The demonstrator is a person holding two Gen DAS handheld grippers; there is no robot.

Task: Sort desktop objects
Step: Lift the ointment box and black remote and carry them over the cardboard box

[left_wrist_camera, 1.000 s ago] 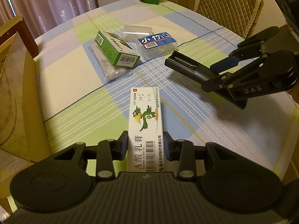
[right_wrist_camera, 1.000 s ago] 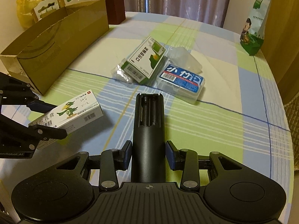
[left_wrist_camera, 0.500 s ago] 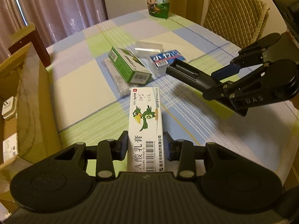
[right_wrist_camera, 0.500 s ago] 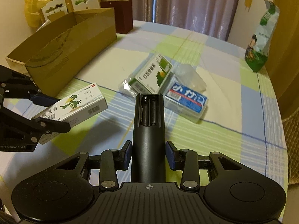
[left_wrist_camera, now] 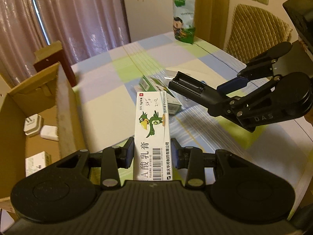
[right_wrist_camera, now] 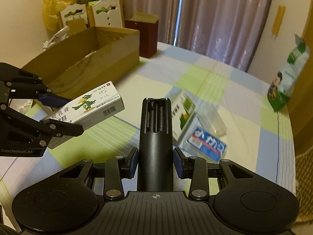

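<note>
Claws have risen off the table. Left claw (left_wrist_camera: 152, 152) grips white parrot-printed carton (left_wrist_camera: 152, 129), right claw (right_wrist_camera: 155, 162) black battery-bay remote (right_wrist_camera: 156, 146). Brown cardboard box (left_wrist_camera: 64, 105), left of them, now nears, likely their destination.

Left gripper (left_wrist_camera: 152, 155) is clamping a box (left_wrist_camera: 152, 135); right gripper (right_wrist_camera: 156, 163) is clamping a remote (right_wrist_camera: 156, 137), both held above the table.

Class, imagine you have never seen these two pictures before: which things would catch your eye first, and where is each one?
First, the white ointment box with the green parrot, clamped in the left gripper and held above the checked tablecloth. Next, the black remote, its battery bay uncovered, gripped by the right gripper beside it. To the left stands an open cardboard box, with small white items inside it.
</note>
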